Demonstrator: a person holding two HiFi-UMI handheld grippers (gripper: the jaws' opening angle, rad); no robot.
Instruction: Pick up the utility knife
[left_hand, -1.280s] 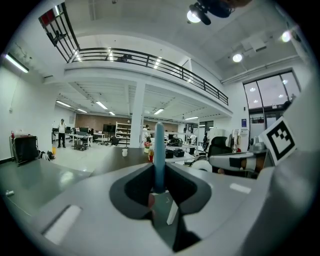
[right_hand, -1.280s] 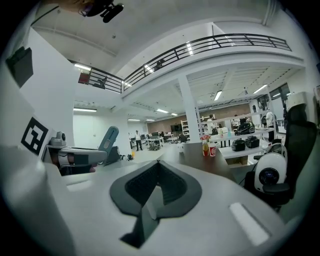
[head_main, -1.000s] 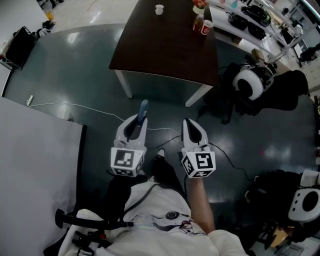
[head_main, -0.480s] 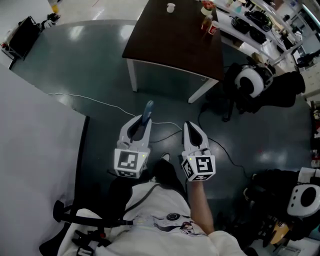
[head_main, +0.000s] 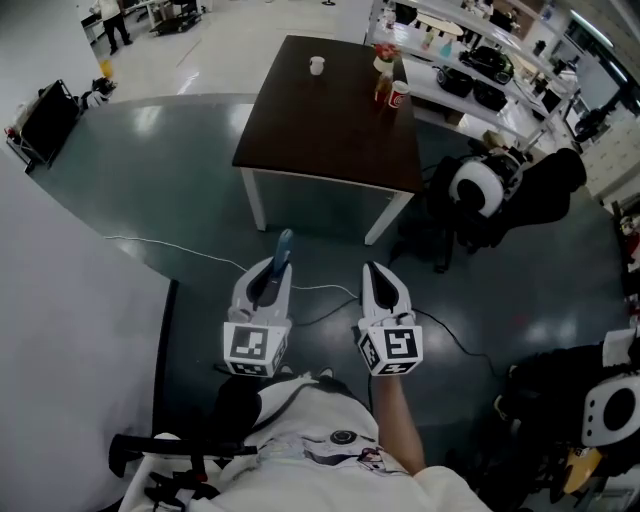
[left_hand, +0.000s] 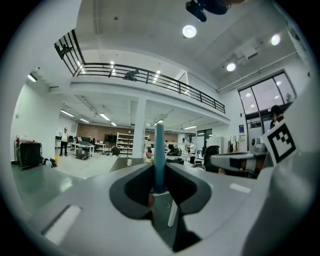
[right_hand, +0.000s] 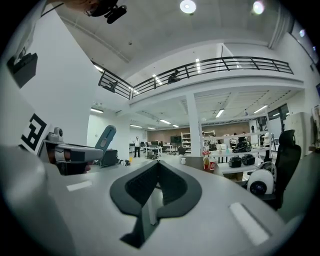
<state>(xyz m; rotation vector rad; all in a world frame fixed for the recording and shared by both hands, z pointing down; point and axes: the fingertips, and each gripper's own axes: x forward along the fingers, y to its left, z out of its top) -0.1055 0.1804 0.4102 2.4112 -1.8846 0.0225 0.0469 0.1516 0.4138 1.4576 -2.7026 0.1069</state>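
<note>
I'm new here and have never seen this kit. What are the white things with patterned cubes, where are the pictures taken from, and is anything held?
A standing person holds a two-jaw gripper in each hand; the patterned cubes are part of them. The head view comes from a camera on the person's head, looking down. The other two come from cameras riding on each gripper, looking along its jaws. The left gripper is closed on a blue utility knife that sticks out forward. The right gripper is shut and empty. Ahead stands a dark table with a white cup, a bottle and a red cup.
</note>
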